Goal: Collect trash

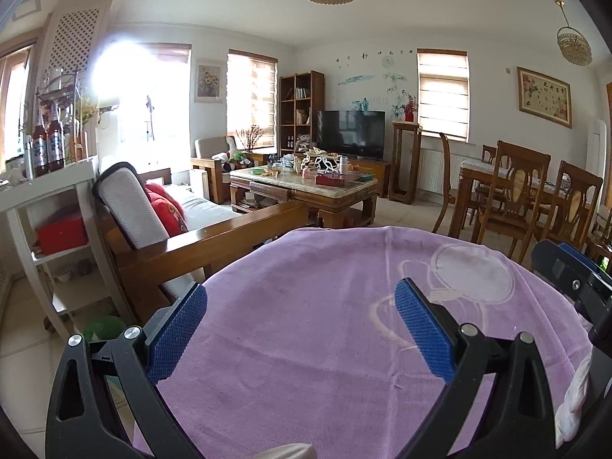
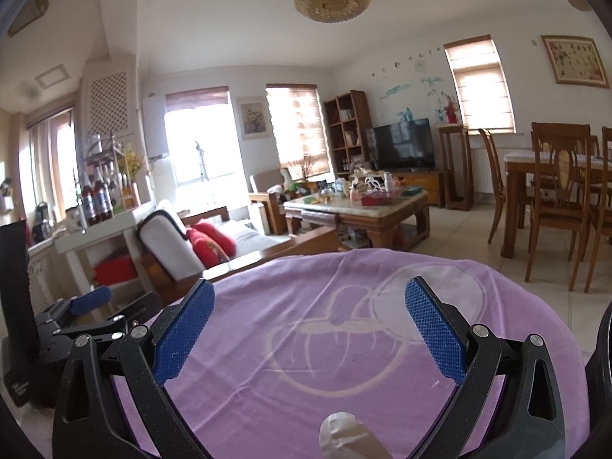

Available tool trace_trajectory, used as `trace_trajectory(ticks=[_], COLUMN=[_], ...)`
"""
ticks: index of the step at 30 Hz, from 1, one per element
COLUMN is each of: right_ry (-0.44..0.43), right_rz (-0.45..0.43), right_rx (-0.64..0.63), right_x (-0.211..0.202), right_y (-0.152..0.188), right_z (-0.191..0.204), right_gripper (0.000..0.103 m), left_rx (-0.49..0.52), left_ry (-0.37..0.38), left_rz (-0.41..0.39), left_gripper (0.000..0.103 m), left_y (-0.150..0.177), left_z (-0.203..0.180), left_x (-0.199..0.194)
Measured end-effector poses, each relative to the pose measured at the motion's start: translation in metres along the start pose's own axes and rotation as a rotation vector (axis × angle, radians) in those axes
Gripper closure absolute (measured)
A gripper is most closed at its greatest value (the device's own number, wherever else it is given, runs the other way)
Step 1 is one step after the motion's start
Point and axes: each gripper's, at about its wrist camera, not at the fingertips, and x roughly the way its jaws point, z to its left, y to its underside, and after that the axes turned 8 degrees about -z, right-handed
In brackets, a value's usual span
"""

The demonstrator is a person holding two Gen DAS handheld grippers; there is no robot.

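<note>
Taking the purple cloth as the landmark: the left tool hovers over its left part, fingers spread wide and holding nothing. Over its right part the right tool is likewise released and empty. Probably both are poised this way before any reach. No trash lies on the cloth; the cluttered coffee tabletop well beyond it seems the likeliest source.

Lilac cloth, pale outline print; blue textured claw pads.
</note>
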Motion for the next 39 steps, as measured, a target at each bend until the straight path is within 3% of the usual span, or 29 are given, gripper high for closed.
trace_trajectory(ticks=[39], right_ry=[0.012], right_rz=[-0.016], right_rx=[0.005], right_x=[-0.0071], right_y=[-0.0055], right_z=[-0.0032], right_gripper=[0.005], left_rx=[-0.002], left_ry=[0.016], left_rz=[-0.010], left_gripper=[0.005], left_y=[0.0030], left_z=[0.0069], left_x=[-0.0033])
